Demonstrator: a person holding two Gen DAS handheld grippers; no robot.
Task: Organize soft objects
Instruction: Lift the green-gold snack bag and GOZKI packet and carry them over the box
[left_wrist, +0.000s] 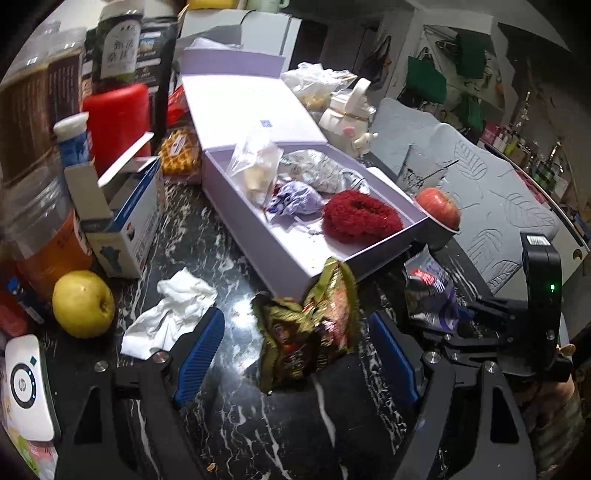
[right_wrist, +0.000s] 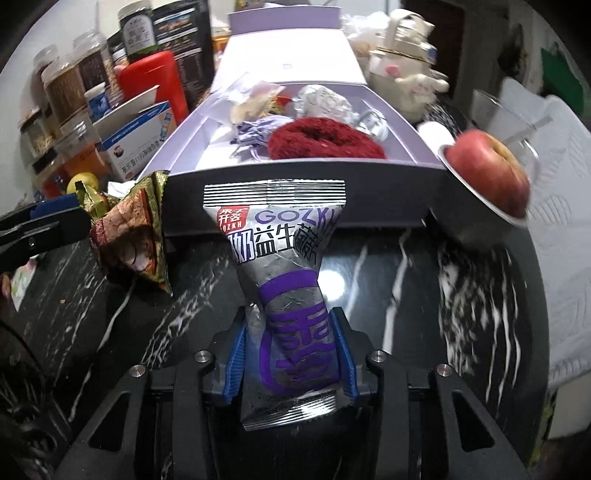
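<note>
My right jaws pinch a silver and purple snack packet (right_wrist: 286, 295) by its lower half, the blue pads (right_wrist: 234, 363) pressed in on both sides so the foil waists between them. The right gripper (right_wrist: 291, 360) tips steeply down toward the black marbled counter (right_wrist: 399, 280), and the packet's top seam stands up just in front of the near wall of the lilac box (right_wrist: 295, 184). In the left wrist view the same packet shows low at the right, with the right gripper's black body behind it.

My left jaws are spread wide, one blue pad (left_wrist: 201, 354) on each side of a crumpled green and gold wrapper (left_wrist: 310, 328). The wrapper sits between them on the counter, and I see neither pad pressing on it. The left gripper (left_wrist: 299, 360) slants down at a moderate angle, aimed at the box's near corner.

Inside the box lie a red fuzzy ring (left_wrist: 360, 218), a crumpled purple cloth (left_wrist: 295, 201), a clear bag (left_wrist: 255, 166) and a patterned white bundle (left_wrist: 317, 171). A white crumpled tissue (left_wrist: 170, 314) rests just left of the left jaws, with a yellow apple (left_wrist: 83, 302) beyond it. A red apple (left_wrist: 439, 206) sits in a small dish at the box's right corner.
</note>
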